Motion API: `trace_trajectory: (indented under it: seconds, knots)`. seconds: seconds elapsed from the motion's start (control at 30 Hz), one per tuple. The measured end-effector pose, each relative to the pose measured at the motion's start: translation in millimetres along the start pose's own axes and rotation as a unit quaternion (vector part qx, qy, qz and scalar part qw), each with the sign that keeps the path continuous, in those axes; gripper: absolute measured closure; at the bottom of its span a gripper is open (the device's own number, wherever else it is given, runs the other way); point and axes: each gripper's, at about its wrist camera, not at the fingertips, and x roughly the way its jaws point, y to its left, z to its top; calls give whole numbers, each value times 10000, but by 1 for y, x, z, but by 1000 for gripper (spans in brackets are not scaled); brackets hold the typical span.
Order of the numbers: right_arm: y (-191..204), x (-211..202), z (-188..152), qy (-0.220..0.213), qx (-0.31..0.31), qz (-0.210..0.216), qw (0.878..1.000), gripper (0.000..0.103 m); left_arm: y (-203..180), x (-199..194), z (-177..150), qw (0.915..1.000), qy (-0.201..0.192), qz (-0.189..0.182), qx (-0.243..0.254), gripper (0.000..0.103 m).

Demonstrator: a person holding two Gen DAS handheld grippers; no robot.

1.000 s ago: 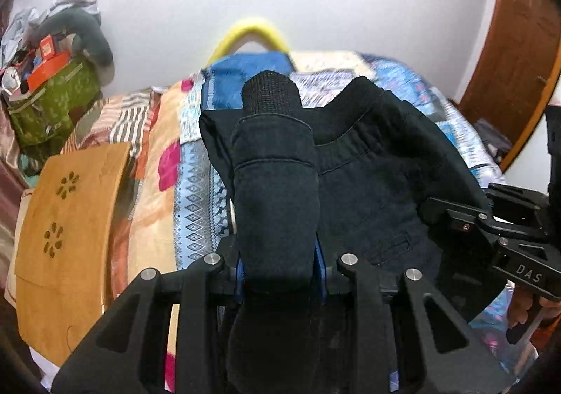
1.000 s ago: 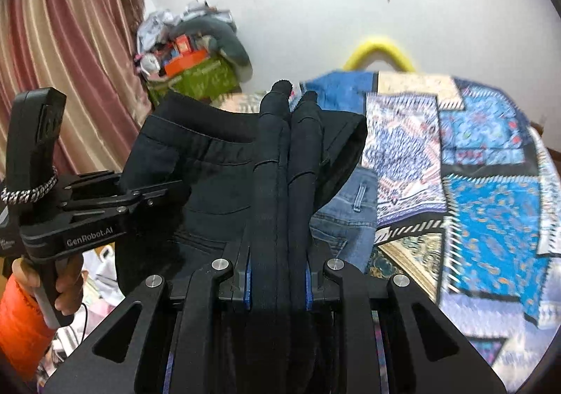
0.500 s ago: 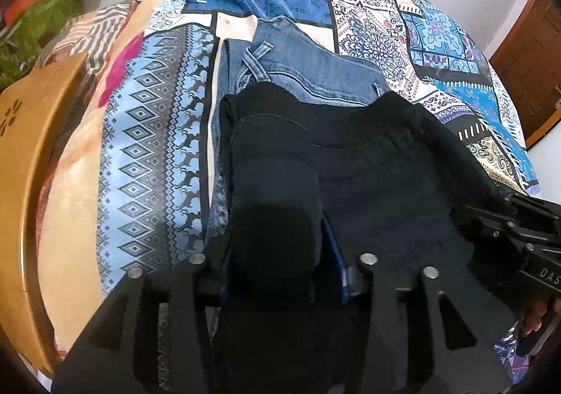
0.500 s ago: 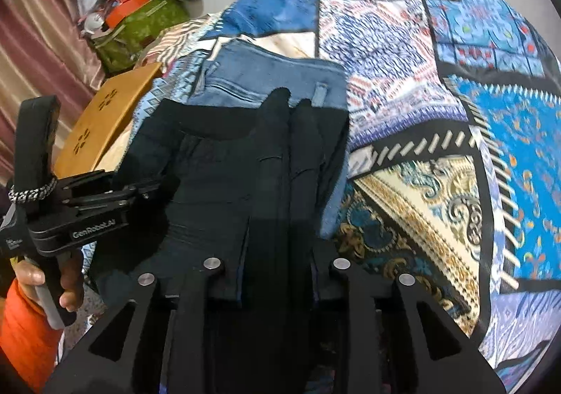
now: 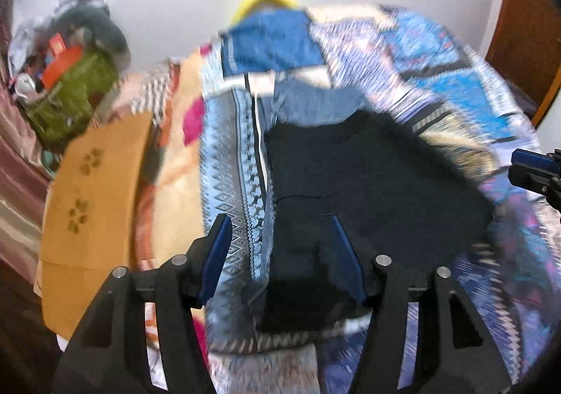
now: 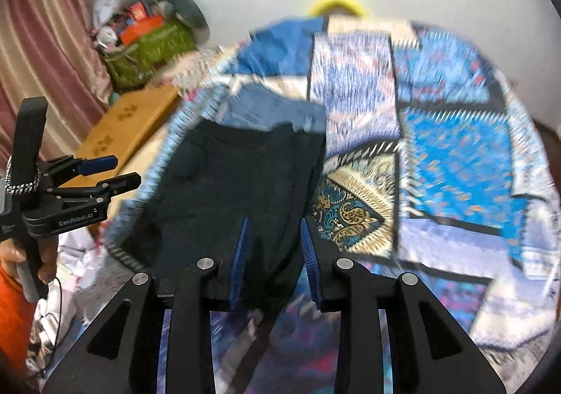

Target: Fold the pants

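The bed [image 6: 455, 155] with its patchwork cover fills both views, and the black pants [image 6: 245, 183] lie folded on it, in the middle of each frame, their far edge overlapping a pair of blue jeans [image 6: 273, 110] that shows just beyond them. As I judge it, the step in hand is letting go and backing off cleanly, so the thing to do well is to draw both tools straight back along the cloth without snagging a layer, then check that the fold's edges line up and press any bulge flat (the near end looks a little bunched in the left view, though the blur makes that hard to swear to). My left gripper [image 5: 280, 246] has just been opening and now stands spread wide at the bottom centre of its frame, the near corner of the pants lying between the blue pads without being pinched. My right gripper [image 6: 273, 246] has parted too, less widely; the right edge of the pants runs between its pads, and I see gaps on both sides, so I take it as released. Both tools point downward at the bed, side by side, with my left hand [image 6: 38, 253] gripping its handle at the lower left of the right view.
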Motion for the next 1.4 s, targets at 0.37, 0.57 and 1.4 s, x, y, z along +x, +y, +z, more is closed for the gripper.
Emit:
trace_trajectory:
  seconds: [0.37,0.57,1.4]
  knots:
    - [78,-204,-26,-1910,-744,125,9787,77,-34,-227,-41,9830,-1833,-45,71,45]
    - [110,-274,-59,-2692,-890,122,9589,77,-57,-322,-91,9628,-2698,-117,-76,45]
    - [137,-326,-122,-3383,-554,-549,9378,1,-75,-401,-174,9344,-3535,-154,-412,0]
